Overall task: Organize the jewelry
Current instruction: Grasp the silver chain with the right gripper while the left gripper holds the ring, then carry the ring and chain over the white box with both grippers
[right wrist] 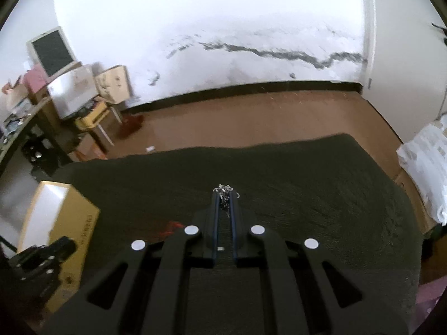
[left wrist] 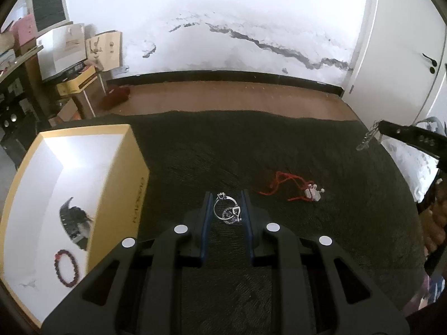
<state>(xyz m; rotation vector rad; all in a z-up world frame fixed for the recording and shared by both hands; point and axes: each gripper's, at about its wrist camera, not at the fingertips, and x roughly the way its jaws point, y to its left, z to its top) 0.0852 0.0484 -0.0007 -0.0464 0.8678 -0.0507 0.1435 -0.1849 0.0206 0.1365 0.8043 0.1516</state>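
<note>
My left gripper [left wrist: 226, 195] is open, its fingers on either side of a silver ring and small pendant cluster [left wrist: 227, 211] lying on the dark cloth. My right gripper [right wrist: 225, 192] is shut on a silver chain [right wrist: 224, 189], held above the cloth; it also shows at the right of the left wrist view with the chain [left wrist: 366, 138] dangling. A red cord necklace with a white pendant [left wrist: 296, 189] lies on the cloth to the right. An open yellow box [left wrist: 134, 167] at the left holds a dark bead bracelet [left wrist: 65, 268] and a black item [left wrist: 75, 219].
A dark cloth [left wrist: 279, 145] covers the table. Beyond it are brown floor, a cracked white wall, and stacked boxes with a monitor [left wrist: 49, 4] at the left. A white door [left wrist: 402, 55] and white bags [right wrist: 424, 167] are at the right.
</note>
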